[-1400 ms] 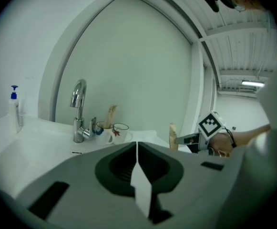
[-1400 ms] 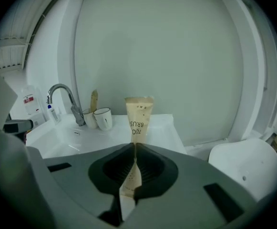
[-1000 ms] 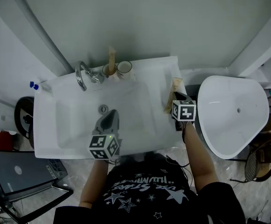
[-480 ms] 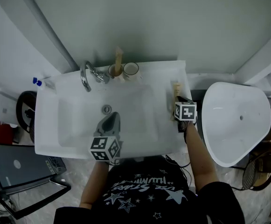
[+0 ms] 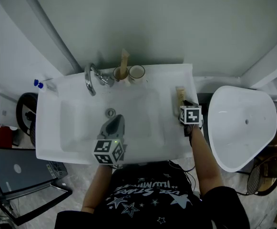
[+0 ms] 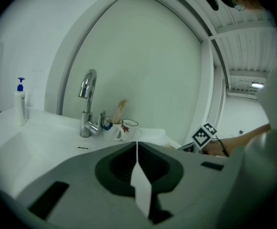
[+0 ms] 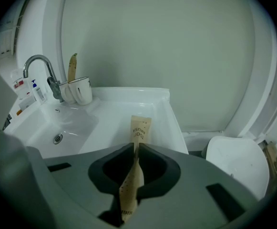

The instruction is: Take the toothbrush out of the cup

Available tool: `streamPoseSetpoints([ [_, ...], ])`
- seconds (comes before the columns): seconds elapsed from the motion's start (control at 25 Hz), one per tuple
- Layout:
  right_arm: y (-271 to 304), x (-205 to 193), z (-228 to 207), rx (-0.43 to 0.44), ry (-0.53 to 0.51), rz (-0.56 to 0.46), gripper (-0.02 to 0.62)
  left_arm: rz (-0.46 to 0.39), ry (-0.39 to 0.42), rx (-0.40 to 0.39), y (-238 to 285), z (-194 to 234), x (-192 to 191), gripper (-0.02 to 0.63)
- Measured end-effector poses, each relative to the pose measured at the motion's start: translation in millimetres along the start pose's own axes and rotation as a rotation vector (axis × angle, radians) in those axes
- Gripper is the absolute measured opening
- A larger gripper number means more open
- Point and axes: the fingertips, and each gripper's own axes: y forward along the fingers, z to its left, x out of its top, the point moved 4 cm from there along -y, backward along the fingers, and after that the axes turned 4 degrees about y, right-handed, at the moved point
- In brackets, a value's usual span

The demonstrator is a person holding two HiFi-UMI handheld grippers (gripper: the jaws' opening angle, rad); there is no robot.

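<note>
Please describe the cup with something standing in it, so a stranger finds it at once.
Find the chrome tap at the back edge of the white sink. Two white cups stand just right of it. It is the cup nearest the tap: a tan paper packet stands in it, while the other cup looks empty.

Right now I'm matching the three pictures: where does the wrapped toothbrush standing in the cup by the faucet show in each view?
Head view: the wrapped toothbrush is top centre, just right of the faucet.
Left gripper view: left of centre, again right of the faucet.
Right gripper view: upper left, right of the faucet.
Shared landmark: the faucet.
</note>
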Motion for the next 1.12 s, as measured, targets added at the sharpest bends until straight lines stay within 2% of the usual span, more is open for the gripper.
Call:
streamPoseSetpoints([
  [0.24, -5.3, 1.4, 4.2, -0.033, -0.014, -0.030, 0.031, -0.001, -0.006, -0.008, -3.4, 11.4, -0.2, 0.020],
  [0.36, -12.3, 7.4, 10.5, -0.032, -0.009, -0.066, 0.104, -0.007, -0.012, -0.013, -6.7, 15.9, -0.1, 0.020],
  [0.44, -19.3, 15.7, 20.7, -0.022, -0.007, -0.098, 0.112, -0.009, -0.015, -0.009, -9.6, 20.4, -0.4, 0.020],
  [0.76, -38.3, 67.5, 101.3, 0.078, -0.021, -0.258, 0.112, -0.048, -0.031, 0.029, -26.9, 58.1, 7.7, 0.020],
  [1.12, -37.4, 101.6, 178.0, 0.144, -0.030, -0.328, 0.112, -0.071, -0.017, 0.068, -42.3, 109.1, 21.5, 0.020],
])
